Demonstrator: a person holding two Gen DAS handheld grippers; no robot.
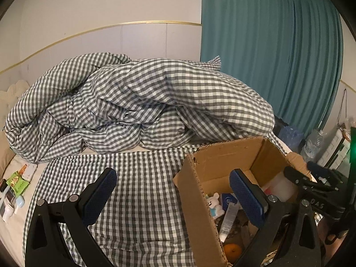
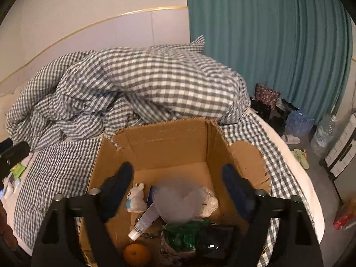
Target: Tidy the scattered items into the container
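An open cardboard box [image 1: 200, 178] [image 2: 169, 142] stands on the checked bed sheet. Inside lie a white bunny toy [image 2: 135, 197], a white tube [image 2: 144, 222], an orange [image 2: 136, 254], a green wrapper [image 2: 184, 233] and a blurred translucent plastic piece [image 2: 180, 202]. My right gripper [image 2: 178, 189] is open and empty above the box's inside. My left gripper [image 1: 173, 195] is open and empty, straddling the box's left wall. Scattered small items, among them a green packet [image 1: 16, 181] and white pieces [image 1: 30, 170], lie at the bed's far left.
A crumpled checked duvet [image 1: 133, 106] fills the back of the bed. A teal curtain [image 1: 267, 55] hangs at the right. On the floor beside the bed are water bottles [image 2: 299, 122], slippers [image 2: 300, 155] and a white cabinet [image 2: 342, 153].
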